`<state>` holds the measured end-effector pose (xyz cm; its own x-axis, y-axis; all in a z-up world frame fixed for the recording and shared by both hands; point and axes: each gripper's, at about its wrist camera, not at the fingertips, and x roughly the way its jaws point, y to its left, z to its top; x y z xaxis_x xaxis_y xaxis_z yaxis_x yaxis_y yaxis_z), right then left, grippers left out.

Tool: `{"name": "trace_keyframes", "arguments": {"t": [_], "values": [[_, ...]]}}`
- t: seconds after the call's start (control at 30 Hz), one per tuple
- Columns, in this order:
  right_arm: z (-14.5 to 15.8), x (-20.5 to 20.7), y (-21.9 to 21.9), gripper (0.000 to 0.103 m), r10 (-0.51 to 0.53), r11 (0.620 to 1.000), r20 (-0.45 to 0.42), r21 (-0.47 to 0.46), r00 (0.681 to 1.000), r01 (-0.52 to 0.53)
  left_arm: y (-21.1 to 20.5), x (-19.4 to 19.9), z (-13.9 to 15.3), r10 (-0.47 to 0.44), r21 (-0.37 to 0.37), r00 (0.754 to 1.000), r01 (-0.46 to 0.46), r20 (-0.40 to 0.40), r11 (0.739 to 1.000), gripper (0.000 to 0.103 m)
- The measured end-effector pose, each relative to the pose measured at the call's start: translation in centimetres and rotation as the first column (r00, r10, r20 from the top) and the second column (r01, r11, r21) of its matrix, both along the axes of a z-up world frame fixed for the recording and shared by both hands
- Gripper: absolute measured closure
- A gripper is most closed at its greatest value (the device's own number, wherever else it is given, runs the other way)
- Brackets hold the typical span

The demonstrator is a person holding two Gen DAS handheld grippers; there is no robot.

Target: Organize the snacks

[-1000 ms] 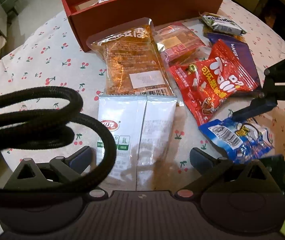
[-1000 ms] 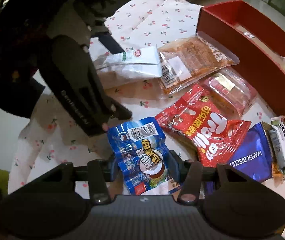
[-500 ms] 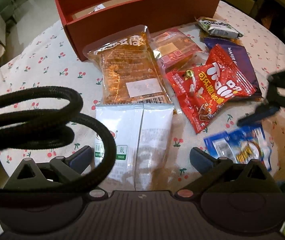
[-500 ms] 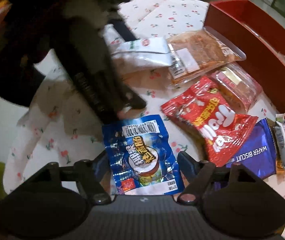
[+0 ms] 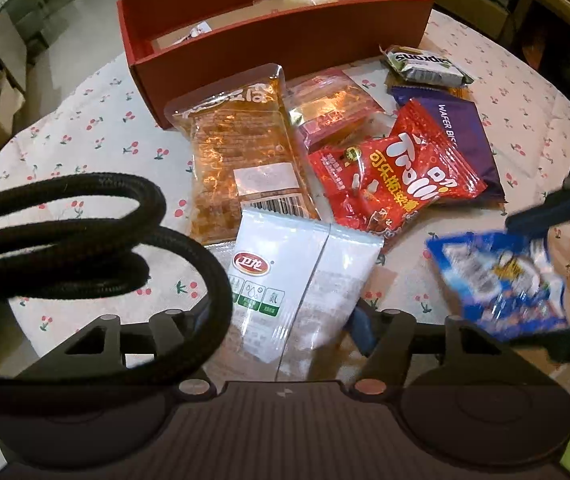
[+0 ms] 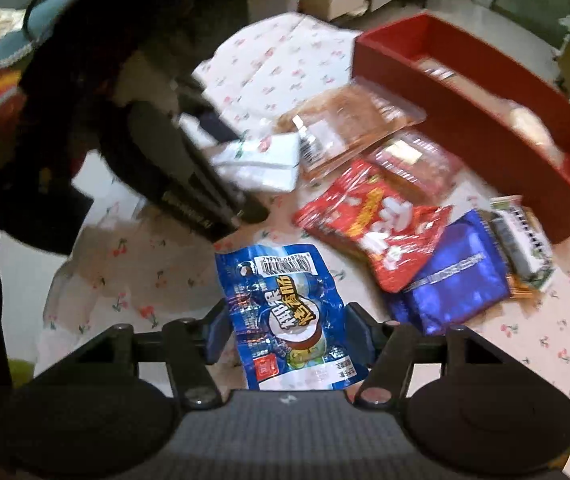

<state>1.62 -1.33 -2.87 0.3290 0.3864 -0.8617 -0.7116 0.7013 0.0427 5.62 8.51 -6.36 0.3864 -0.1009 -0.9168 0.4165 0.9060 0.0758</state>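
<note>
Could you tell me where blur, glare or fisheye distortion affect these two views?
Left wrist view: the blue packet at the right is motion-smeared, the clear orange packet shows glare, and the red box bows. Right wrist view: the blue packet is sharp; the other hand-held gripper, white packet and far snacks are blurred.

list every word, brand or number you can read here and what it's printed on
"WAFER BIS", cut off: purple packet
"Trolli", plus Chinese characters: red packet
Upside-down brand, roughly "Caprous", unsure: green-and-white bar
Chinese logo: white packet
Chinese characters, barcode digits too small: blue packet
Label and barcode unreadable: orange packet
</note>
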Motion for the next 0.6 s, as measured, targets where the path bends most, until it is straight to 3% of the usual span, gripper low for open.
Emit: {"name": "trace_keyframes", "arguments": {"t": [0.27, 0.6], "values": [[2.0, 1.3, -2.0, 0.029, -0.105, 0.994, 0.083, 0.044, 0.991, 0.102, 0.2, -0.2, 1.7, 0.059, -0.052, 0.997, -0.057, 0.045, 0.997, 0.039], [3.9, 3.3, -2.8, 0.029, -0.204, 0.978, 0.173, 0.074, 0.964, 0.193, 0.3, 0.9, 5.1, 0.140, -0.184, 0.983, -0.117, 0.120, 0.976, 0.047]]}}
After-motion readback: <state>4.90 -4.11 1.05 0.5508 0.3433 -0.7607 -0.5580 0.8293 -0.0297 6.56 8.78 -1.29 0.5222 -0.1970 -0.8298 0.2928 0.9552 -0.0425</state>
